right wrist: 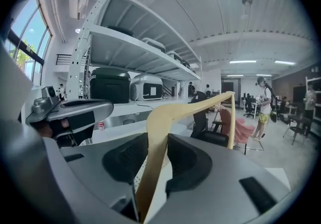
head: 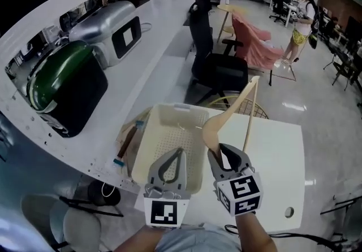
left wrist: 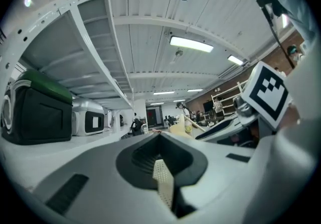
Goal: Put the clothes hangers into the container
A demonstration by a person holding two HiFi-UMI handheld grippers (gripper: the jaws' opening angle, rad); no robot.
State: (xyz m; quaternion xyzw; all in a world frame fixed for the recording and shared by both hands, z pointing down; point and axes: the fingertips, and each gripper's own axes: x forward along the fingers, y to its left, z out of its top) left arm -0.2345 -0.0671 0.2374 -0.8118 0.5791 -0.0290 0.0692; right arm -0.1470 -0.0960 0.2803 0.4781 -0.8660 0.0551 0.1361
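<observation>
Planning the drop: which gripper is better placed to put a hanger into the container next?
Right. The right gripper is shut on the wooden hanger at the container edge; the left gripper hovers over it, jaws together, empty.

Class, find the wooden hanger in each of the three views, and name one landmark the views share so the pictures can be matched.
Head view: hanger right of centre, rising from the right gripper.
Left gripper view: hanger small, just right of centre, beyond the jaw tips.
Right gripper view: hanger at centre, clamped between the jaws, arm reaching up to the right.
Shared landmark: the silver machine, in all three.
</observation>
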